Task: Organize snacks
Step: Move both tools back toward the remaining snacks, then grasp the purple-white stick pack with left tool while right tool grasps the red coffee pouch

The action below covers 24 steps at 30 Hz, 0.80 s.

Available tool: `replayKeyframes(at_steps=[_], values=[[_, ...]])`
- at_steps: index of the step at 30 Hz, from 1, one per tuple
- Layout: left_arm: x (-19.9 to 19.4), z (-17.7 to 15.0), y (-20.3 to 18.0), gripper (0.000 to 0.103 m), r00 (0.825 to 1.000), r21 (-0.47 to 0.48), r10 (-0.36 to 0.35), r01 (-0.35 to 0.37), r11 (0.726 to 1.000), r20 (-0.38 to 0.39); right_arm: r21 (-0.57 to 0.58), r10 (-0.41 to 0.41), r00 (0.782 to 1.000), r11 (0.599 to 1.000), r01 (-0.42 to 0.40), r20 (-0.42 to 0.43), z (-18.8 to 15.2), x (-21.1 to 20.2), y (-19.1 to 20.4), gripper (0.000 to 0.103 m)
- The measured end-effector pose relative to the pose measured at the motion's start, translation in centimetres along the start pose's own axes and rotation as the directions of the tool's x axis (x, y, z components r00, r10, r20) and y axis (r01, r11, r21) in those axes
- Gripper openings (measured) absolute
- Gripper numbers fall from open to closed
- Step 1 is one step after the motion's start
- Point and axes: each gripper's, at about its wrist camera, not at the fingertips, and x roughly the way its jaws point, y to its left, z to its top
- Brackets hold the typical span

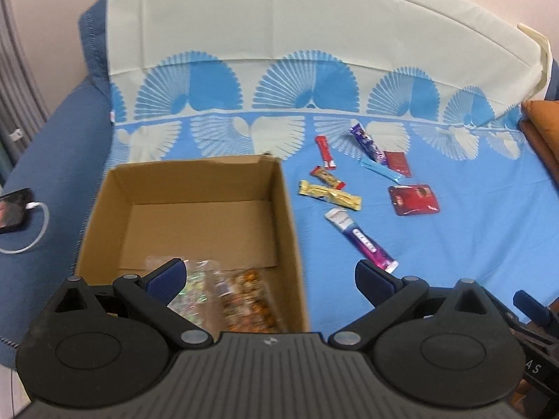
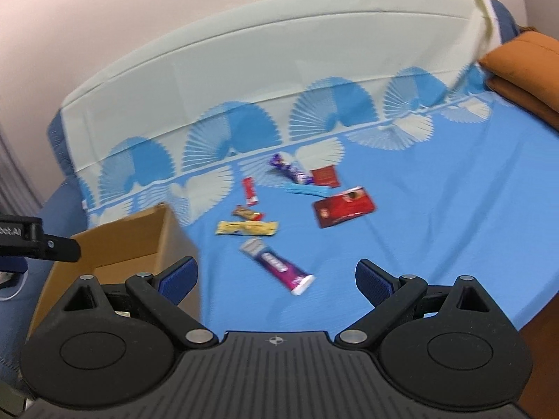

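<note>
An open cardboard box [image 1: 283, 209] stands on the blue cloth, with clear snack bags [image 1: 223, 296] inside at its near end. Several wrapped snacks lie to its right: a purple-and-white bar [image 1: 361, 239], a yellow bar [image 1: 330, 195], a red packet [image 1: 414, 199], small red bars [image 1: 325, 152] and a purple bar [image 1: 367, 141]. My left gripper [image 1: 270, 277] is open and empty over the box's near right corner. My right gripper [image 2: 276, 276] is open and empty, just above the purple-and-white bar [image 2: 276, 265]. The box [image 2: 139, 241] sits at its left.
A sofa covered by a blue and white patterned cloth [image 1: 454, 237]. An orange cushion [image 2: 524, 70] lies at the right end. A phone on a white cable [image 1: 14, 209] rests on the left armrest. The left gripper's body [image 2: 35, 241] shows at the right view's left edge.
</note>
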Motion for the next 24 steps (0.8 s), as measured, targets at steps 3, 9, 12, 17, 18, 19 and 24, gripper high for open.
replayKeyframes(at_steps=[3, 9, 12, 17, 18, 19, 24], values=[[1.9, 1.3, -1.7, 0.103, 1.0, 0.041, -0.004, 0.005, 0.999, -0.017, 0.022, -0.026, 1.0, 0.999, 0.026, -0.006, 0.5, 1.4, -1.7, 0.098], [6.6, 4.4, -5.1, 0.103, 0.998, 0.107, -0.021, 0.028, 0.994, -0.067, 0.048, -0.068, 0.997, 0.996, 0.07, -0.043, 1.7, 5.3, -5.5, 0.098], [9.5, 5.7, -6.7, 0.103, 0.994, 0.138, -0.016, 0.031, 0.99, -0.108, 0.04, -0.09, 0.994, 0.995, 0.093, -0.059, 2.4, 7.6, -7.4, 0.1], [14.7, 6.7, -9.1, 0.103, 0.977, 0.123, 0.0, 0.027, 0.992, -0.212, -0.117, -0.092, 0.991, 0.99, 0.08, -0.101, 3.8, 13.5, -9.8, 0.1], [15.8, 6.7, -9.6, 0.103, 0.972, 0.112, 0.0, 0.028, 0.993, -0.236, -0.172, -0.089, 0.99, 0.983, 0.069, -0.11, 4.1, 14.9, -10.1, 0.101], [16.6, 6.7, -10.0, 0.103, 0.967, 0.102, -0.003, 0.03, 0.994, -0.255, -0.236, -0.084, 0.989, 0.97, 0.053, -0.124, 4.3, 16.6, -10.3, 0.101], [21.7, 6.2, -12.8, 0.103, 0.933, 0.09, 0.003, 0.032, 0.995, -0.361, -0.516, -0.041, 0.984, 0.855, -0.054, -0.171, 5.9, 24.6, -11.3, 0.101]])
